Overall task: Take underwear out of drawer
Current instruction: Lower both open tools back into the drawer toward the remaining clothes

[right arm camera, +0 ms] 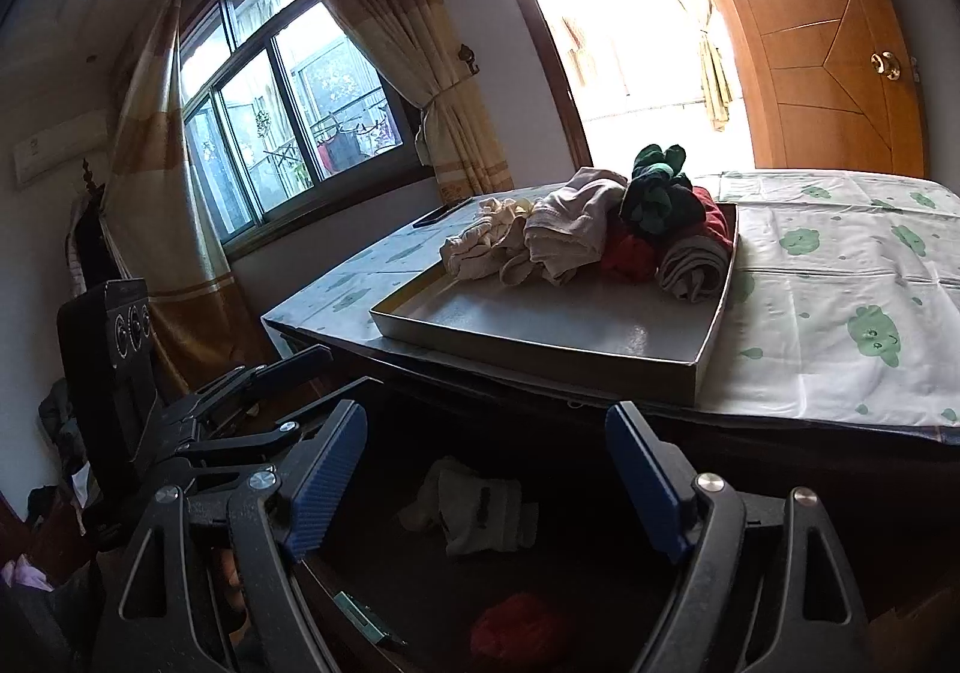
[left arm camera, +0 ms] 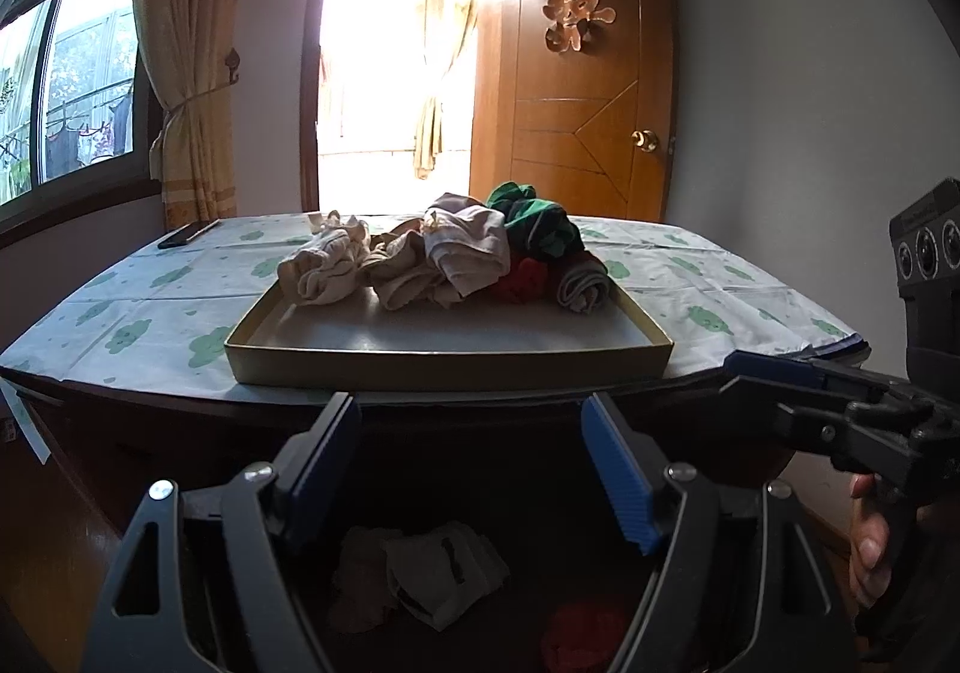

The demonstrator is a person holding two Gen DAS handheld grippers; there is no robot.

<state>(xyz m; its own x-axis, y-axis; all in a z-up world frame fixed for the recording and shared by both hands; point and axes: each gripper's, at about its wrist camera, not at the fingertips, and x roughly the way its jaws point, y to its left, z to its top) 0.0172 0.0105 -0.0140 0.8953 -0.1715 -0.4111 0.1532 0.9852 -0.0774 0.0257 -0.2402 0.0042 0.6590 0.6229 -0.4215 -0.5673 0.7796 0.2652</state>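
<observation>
The dark open drawer lies below the table edge. In it rest a white folded piece of underwear and a red one. My left gripper hangs above the drawer, open, with nothing between its blue pads. My right gripper is open too, over the white piece without touching it; in the left wrist view it reaches in from the right. On the table a shallow tray holds several beige, green and red underwear pieces.
The table wears a white cloth with green clouds. A dark phone lies at its far left corner. A curtained window, a bright doorway and an open wooden door stand behind.
</observation>
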